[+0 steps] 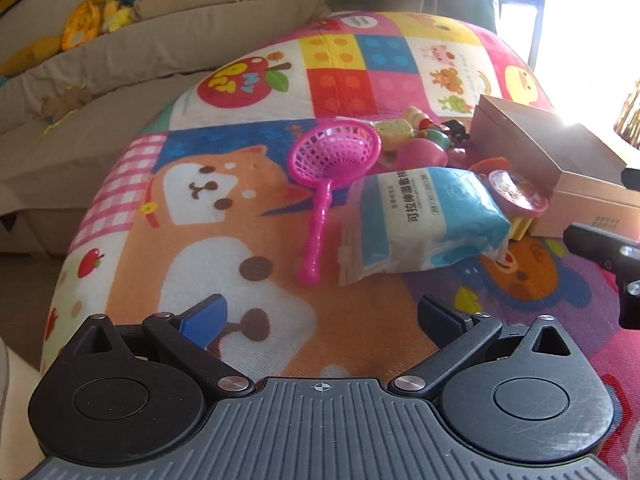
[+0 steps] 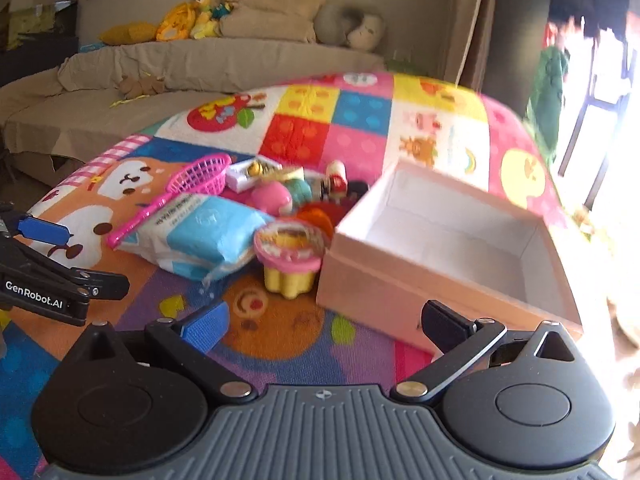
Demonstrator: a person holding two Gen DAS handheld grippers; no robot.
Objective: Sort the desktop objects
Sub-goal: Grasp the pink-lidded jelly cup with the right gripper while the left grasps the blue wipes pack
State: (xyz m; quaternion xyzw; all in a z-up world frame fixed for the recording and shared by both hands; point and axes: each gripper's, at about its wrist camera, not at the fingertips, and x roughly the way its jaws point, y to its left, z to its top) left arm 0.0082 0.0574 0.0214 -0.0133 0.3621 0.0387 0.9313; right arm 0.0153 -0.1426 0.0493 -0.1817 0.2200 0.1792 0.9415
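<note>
Nearest, the left gripper [image 1: 322, 322] and the right gripper [image 2: 324, 326] both hang over the play mat [image 1: 224, 240] with jaws spread wide and nothing held. Sorting looks barely begun: the pink box [image 2: 452, 240] at two o'clock of the right gripper stands empty. Closest pickup is the yellow cup [image 2: 289, 258], just beside the box's near wall, touching the blue wipes pack [image 2: 204, 236]. The pink strainer [image 1: 334, 152] lies at twelve o'clock of the left gripper, with open mat left of it. Small toys [image 2: 304, 188] crowd behind.
</note>
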